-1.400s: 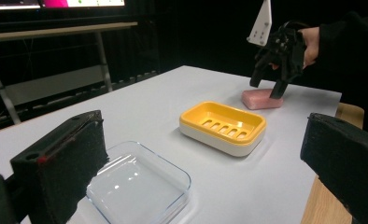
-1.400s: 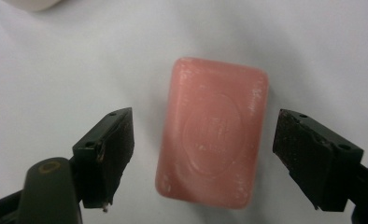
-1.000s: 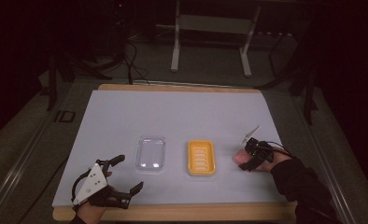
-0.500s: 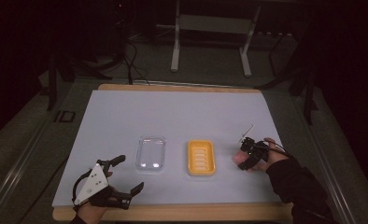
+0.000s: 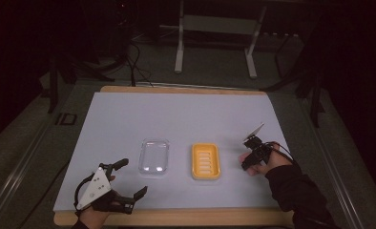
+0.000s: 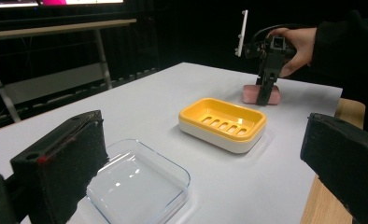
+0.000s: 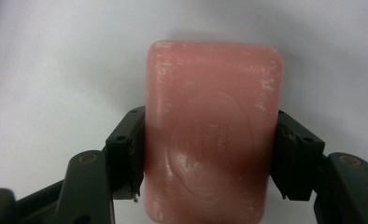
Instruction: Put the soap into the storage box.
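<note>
Right tongs [image 7: 205, 158]: clamped on pink soap [image 7: 212, 126], on the table [image 5: 186, 114].
Left tongs [image 5: 129, 179]: spread wide, holding nothing.

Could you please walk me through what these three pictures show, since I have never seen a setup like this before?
There is no robot here: a person at a table holds a hand-held gripper in each hand, and each gripper carries its own small camera.

The high view looks down from above. The left gripper hovers near the table's front edge, wide open and holding nothing. The right gripper is at the right side.

On the white table lie a clear lid and, beside it, a yellow soap dish with a slotted tray.

The left gripper view looks across the table between its own two black fingers; farther off it shows the other hand working.

The right gripper view looks straight down at a pink soap bar, with a finger pressed against each long side. The bar appears to rest on the table, not yet lifted.
</note>
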A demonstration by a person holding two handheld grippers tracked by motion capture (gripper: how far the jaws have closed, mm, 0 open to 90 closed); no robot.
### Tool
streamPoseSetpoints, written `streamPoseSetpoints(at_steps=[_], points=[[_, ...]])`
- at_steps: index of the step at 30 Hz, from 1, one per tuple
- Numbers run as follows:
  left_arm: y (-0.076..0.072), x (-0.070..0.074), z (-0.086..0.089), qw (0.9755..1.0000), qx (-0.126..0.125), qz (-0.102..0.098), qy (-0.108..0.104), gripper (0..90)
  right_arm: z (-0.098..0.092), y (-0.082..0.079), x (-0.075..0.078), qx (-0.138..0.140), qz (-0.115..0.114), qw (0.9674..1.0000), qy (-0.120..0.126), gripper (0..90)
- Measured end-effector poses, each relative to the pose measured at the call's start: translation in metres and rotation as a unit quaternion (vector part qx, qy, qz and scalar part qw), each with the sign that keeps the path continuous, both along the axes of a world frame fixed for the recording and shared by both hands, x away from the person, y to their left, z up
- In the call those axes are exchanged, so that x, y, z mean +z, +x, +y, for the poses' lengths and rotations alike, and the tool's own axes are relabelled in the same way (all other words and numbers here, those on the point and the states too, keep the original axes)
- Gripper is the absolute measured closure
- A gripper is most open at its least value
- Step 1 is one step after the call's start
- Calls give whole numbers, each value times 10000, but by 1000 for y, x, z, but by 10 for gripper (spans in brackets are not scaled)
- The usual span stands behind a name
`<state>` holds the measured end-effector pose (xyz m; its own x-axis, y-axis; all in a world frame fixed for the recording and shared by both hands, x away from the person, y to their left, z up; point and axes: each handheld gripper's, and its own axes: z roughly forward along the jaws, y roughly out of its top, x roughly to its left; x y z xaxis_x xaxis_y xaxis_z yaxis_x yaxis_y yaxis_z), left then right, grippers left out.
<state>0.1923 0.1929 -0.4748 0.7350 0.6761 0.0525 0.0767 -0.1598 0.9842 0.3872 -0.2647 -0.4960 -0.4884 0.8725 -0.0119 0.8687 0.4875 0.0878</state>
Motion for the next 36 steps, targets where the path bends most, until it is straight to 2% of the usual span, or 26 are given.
streamPoseSetpoints(at_steps=[1, 6, 10, 12, 19, 25, 28, 36], points=[[0, 0, 0, 10000, 15, 3, 8, 7, 1, 0, 0, -45, -14, 9999, -98, 371], [0, 0, -1, 10000, 76, 34, -14, 7, -1, 0, 6, -426, 59, 9990, -149, 371], [1, 0, -3, 9999, 104, 81, 2, 7, 0, -2, 10, -520, 69, 9983, -239, 371], [1, 0, -4, 9999, 100, 84, -4, 7, 0, -2, 13, -589, 74, 9981, -173, 371], [5, 0, -8, 9999, 66, 124, 27, 7, 7, -7, 25, -642, 0, 9979, -91, 371], [8, 0, -11, 9999, 16, 142, 16, 7, 10, -8, 42, -819, -125, 9966, 17, 372], [10, 1, -13, 9999, 8, 138, 3, 7, 13, -8, 51, -810, -186, 9965, -44, 372], [12, 1, -14, 9999, 0, 148, -6, 7, 23, -7, 73, -855, -329, 9958, -6, 372]])
